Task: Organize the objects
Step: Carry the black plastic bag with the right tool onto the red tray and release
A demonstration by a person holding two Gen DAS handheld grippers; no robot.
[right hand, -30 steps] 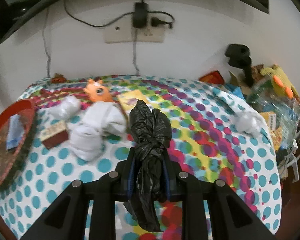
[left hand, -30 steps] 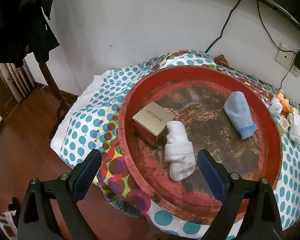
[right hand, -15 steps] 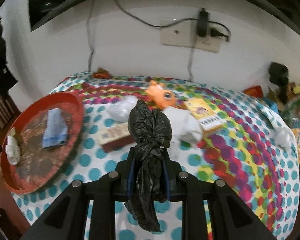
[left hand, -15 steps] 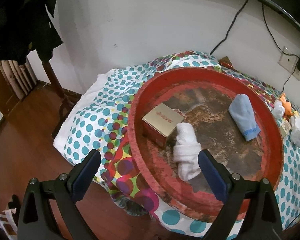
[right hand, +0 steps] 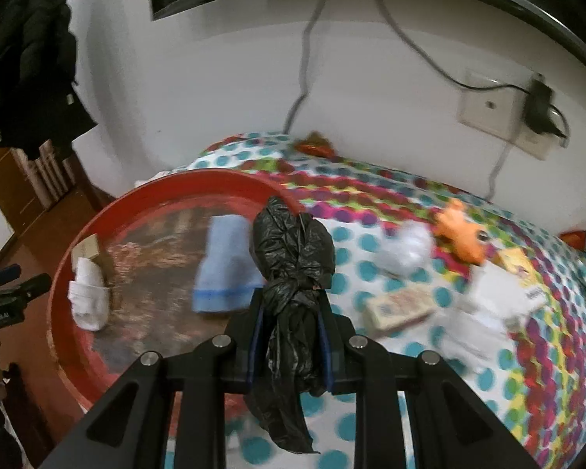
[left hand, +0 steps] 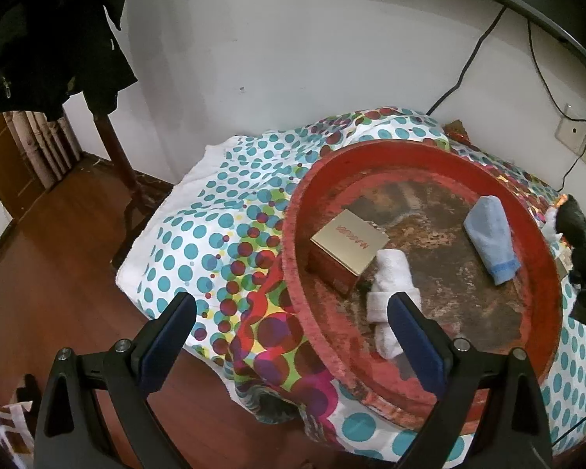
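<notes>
A round red tray [left hand: 543, 258] [right hand: 62, 273] lies on the dotted bedspread. In it are a gold box [left hand: 347, 242], a rolled white cloth [left hand: 390, 277] [right hand: 88, 293] and a blue cloth [left hand: 488, 238] [right hand: 226, 269]. My right gripper [right hand: 289, 320] is shut on a knotted black plastic bag [right hand: 293, 265], held above the tray's right rim; the bag [left hand: 574, 222] also shows at the right edge of the left wrist view. My left gripper [left hand: 289, 324] stands open over the tray's near-left rim, holding nothing.
On the bedspread [right hand: 527, 351] right of the tray lie an orange toy [right hand: 461, 234], a white wad [right hand: 406, 250], a flat box [right hand: 398, 308] and white cloths [right hand: 500, 297]. A wall socket with a plug [right hand: 539, 105] is behind. Wooden floor [left hand: 50, 273] and a hung dark coat [left hand: 50, 31] are at the left.
My right gripper has swung left across the bed with the black bag, from the bed's middle to the tray's right rim. The left gripper has barely shifted.
</notes>
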